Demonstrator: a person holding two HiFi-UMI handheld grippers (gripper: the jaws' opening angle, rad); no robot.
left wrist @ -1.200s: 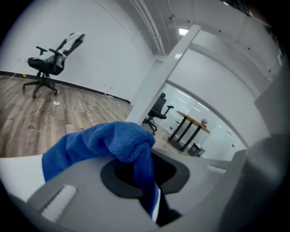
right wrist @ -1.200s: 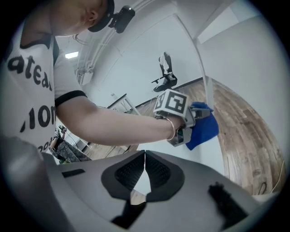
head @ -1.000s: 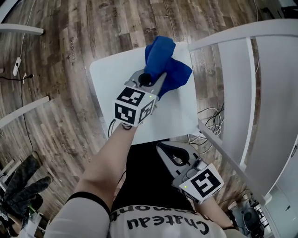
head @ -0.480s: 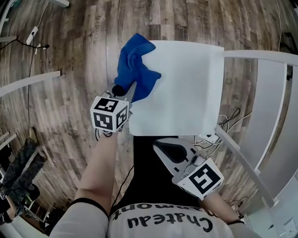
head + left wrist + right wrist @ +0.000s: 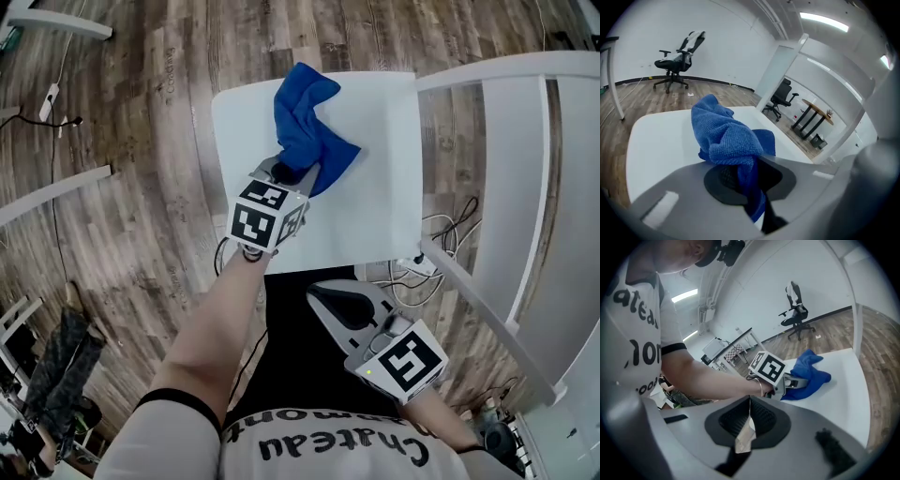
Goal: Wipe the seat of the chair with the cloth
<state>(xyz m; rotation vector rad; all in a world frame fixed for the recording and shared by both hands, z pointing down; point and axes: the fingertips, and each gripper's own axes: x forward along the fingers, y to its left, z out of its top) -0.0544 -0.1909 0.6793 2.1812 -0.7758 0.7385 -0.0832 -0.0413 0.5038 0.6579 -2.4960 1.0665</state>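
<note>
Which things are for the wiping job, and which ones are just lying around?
For the job:
- cloth, blue, bunched on the seat
- seat, white
- left gripper, shut on the cloth

Just lying about:
- right gripper, shut, off the seat
- cables on the floor
- office chair

Down at the bottom, the right gripper has its grey jaws pressed together, black pads meeting, nothing between them (only a pale sliver shows through the slit). Beyond it a bare forearm reaches across. The left gripper, marker cube on top, is clamped onto the crumpled blue microfibre cloth, which lies bunched on the flat white chair seat. Far back, a black office chair stands on the wood-plank floor.
</note>
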